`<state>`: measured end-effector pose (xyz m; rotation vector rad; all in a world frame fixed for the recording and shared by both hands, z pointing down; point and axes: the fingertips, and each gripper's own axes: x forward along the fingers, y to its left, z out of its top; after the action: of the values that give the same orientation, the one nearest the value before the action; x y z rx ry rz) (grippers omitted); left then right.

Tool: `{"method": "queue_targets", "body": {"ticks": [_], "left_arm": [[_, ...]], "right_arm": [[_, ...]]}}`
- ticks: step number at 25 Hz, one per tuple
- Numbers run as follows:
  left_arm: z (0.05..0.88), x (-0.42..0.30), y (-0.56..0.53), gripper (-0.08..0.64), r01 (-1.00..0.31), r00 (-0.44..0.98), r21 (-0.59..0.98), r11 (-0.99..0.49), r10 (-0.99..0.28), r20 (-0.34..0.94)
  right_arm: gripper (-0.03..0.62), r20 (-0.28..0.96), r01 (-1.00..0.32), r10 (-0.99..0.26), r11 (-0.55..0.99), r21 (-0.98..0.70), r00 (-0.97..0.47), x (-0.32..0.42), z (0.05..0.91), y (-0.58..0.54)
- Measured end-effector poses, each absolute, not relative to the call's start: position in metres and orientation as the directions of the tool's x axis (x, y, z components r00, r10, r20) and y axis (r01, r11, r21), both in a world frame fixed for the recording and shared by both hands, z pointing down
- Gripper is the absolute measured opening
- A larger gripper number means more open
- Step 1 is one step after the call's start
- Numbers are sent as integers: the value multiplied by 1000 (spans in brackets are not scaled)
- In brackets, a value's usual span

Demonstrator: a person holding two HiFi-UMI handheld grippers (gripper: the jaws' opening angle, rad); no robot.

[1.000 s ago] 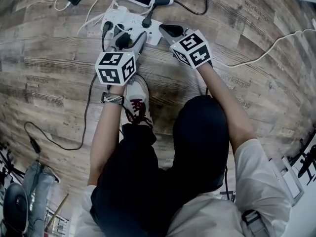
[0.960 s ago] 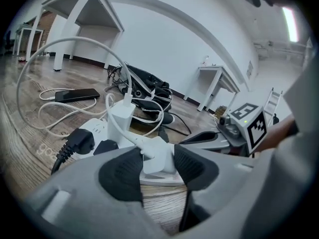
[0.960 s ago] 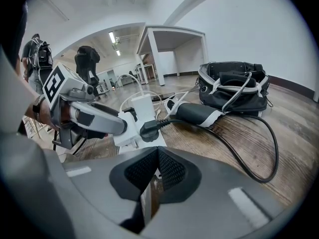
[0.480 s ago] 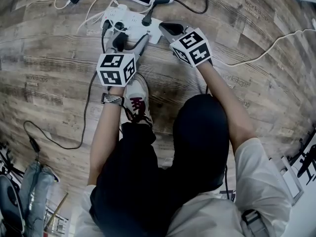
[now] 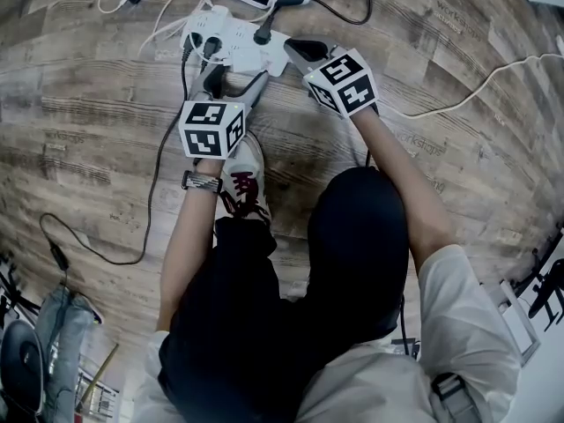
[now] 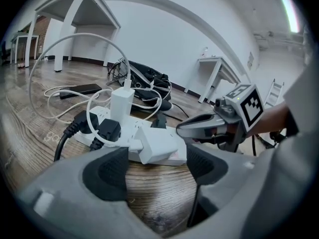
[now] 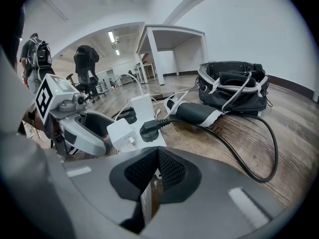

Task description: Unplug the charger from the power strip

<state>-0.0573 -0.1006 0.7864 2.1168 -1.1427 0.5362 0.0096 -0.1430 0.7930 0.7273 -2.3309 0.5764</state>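
The charger [image 6: 160,144] is lying on its side on the near end of the strip [image 5: 240,40]. Its pins are showing in the right gripper view, so I judge it is already out of the socket. The left gripper [image 6: 157,158] has just been opening its jaws. They are standing wide now, with the charger at their mouth and no pad pressing on it. The right gripper [image 7: 157,158] is holding its fingers pressed together, pinching nothing that I can make out, its tip resting at the strip's end.

The risk is that the charger is sitting loosely and its white cable [image 6: 119,143] is looping around the black plugs [image 6: 108,130]. If the left gripper catches this cable while drawing back, it may drag the charger onto the floor [image 6: 159,193] or tug a plug loose.
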Motion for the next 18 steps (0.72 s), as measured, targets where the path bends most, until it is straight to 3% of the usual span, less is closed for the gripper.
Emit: {"method": "queue_targets", "body": {"ticks": [11,18], "left_arm": [[796,-48,-82,360,-846,529,364,-390,-528,664],[791,-60,-79,243,-874,480,323,-362,-549,684]], "right_arm": [[2,673,-669,-342,676,-310,-656,12,792,-143],[2,678,-683,-365,674,-280,-638,22,775,-147]]}}
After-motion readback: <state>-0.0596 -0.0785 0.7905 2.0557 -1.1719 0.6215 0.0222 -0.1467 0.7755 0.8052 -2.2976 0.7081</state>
